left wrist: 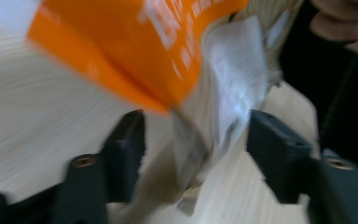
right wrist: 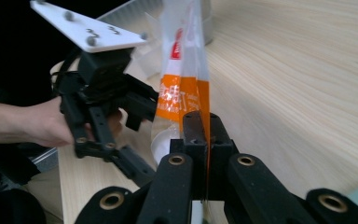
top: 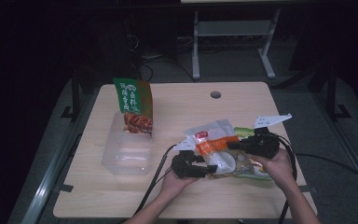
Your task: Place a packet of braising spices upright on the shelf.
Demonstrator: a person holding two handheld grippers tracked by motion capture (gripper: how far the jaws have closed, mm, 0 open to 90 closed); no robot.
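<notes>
At the left of the pale wooden counter, a clear plastic container holds a green and brown snack bag standing upright at its far end. Just right of the container, the left gripper is brought in low against the orange and clear packet, its jaws still parted. In the left gripper view the packet's crumpled clear lower edge hangs between the two black jaws; it seems to brush the right-hand one, though the blur leaves that uncertain, and the other stands clear of it, so nothing is clamped there yet. Farther right, the right gripper has its jaws closed on the packet, and the right gripper view shows them pinching its orange band edge-on, lifting the packet off the counter. A second packet with green print lies beneath the right hand on the counter.

The step in hand appears to be a two-handed hold on the orange packet, either to steady it or to pass it across. The next move would call for the left jaws to close on the clear lower edge before the right ones let go, after which the packet could be carried left toward the container. The thin film may slip or fold if pinched too near its edge.
</notes>
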